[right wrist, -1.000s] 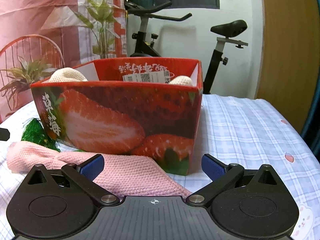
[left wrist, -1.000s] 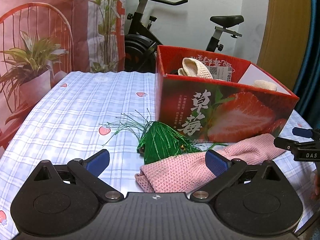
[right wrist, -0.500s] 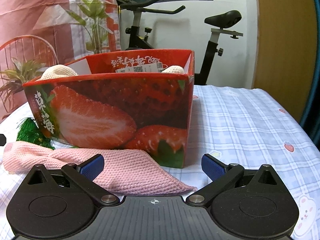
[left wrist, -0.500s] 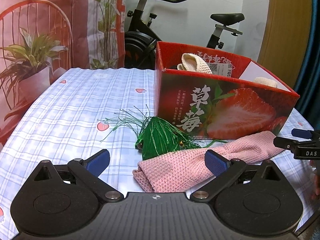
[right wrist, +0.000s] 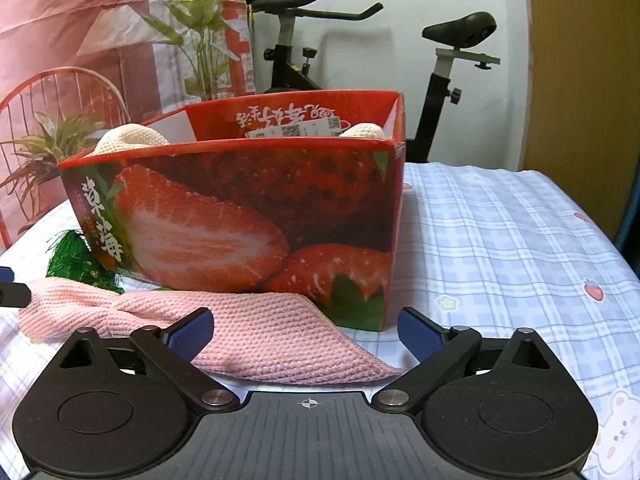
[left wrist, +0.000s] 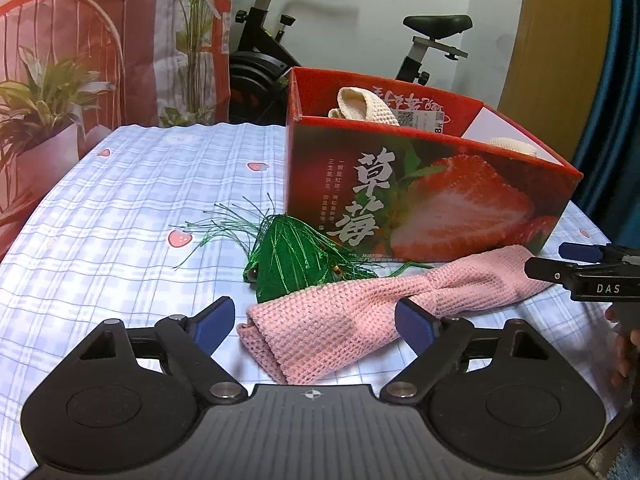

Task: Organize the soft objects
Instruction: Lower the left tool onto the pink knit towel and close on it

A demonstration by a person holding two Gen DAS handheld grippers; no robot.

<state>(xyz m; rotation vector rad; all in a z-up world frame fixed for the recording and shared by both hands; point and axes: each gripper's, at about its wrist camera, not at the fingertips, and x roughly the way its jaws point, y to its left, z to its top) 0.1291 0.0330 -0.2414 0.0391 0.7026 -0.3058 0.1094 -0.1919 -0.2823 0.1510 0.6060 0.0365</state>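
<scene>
A long pink knitted cloth (left wrist: 360, 312) lies on the checked tablecloth in front of a red strawberry box (left wrist: 420, 200). My left gripper (left wrist: 314, 322) straddles the cloth's left end with jaws closing, and the pads are not pressing on it. My right gripper (right wrist: 306, 330) stands over the cloth's right end (right wrist: 260, 324), also closing, with the cloth between its fingers but not squeezed. A green tassel bundle (left wrist: 292, 264) lies beside the box's left corner. Cream knitted pieces (left wrist: 360, 108) sit inside the box (right wrist: 240, 208).
An exercise bike (right wrist: 440, 60) stands behind the table. Potted plants (left wrist: 44, 96) and a red wire chair (right wrist: 60, 92) are at the back left. A wooden door (right wrist: 580, 60) is at the right. The table edge curves off on the left (left wrist: 24, 232).
Both pairs of jaws have narrowed slightly around the pink cloth. The cloth, tassel and box lie as before.
</scene>
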